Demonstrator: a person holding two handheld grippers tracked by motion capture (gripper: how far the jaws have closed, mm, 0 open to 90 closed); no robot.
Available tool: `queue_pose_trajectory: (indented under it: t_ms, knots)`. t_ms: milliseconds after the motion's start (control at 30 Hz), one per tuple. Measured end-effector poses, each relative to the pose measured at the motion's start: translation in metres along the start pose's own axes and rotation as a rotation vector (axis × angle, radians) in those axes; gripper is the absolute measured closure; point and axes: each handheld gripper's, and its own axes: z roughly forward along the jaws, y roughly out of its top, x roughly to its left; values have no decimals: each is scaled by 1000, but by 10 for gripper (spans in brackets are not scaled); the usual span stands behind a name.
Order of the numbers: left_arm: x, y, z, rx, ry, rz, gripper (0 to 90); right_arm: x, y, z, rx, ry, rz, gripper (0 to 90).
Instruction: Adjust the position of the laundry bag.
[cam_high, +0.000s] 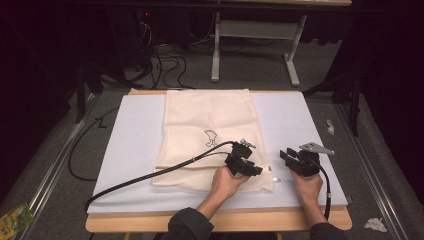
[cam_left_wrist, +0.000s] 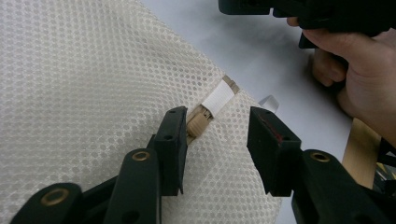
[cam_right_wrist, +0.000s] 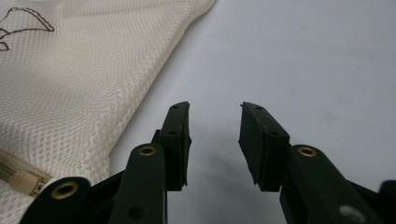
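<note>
You are working in what looks like a lab or recording room rather than a home: your wooden tabletop (cam_high: 220, 220) carries a plain white mat (cam_high: 295, 120) and stands on grey carpet (cam_high: 250, 65) in a dim space. Behind it you see a white-framed desk (cam_high: 257, 30), loose black cables (cam_high: 167, 62) snaking over the floor, and dark equipment stands (cam_high: 85, 85) at the sides. Metal rails (cam_high: 55, 165) run along the floor beside your table.
</note>
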Motion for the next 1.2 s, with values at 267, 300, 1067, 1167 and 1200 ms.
queue_pose_trajectory:
  t_ms: [267, 300, 1067, 1167, 1200]
  knots:
    - [5, 0, 10, 21, -25, -79, 546, 0, 0, 0, 2, -6, -5, 638]
    - [7, 0, 12, 32, -28, -95, 539, 1, 0, 0, 2, -8, -5, 638]
    - [8, -2, 22, 15, -15, -129, 749, 2, 0, 0, 5, -19, -8, 642]
    - [8, -2, 22, 14, -5, -130, 813, 1, 0, 0, 3, -18, -9, 642]
    - [8, -2, 22, 14, -6, -127, 820, 2, 0, 0, 5, -18, -7, 641]
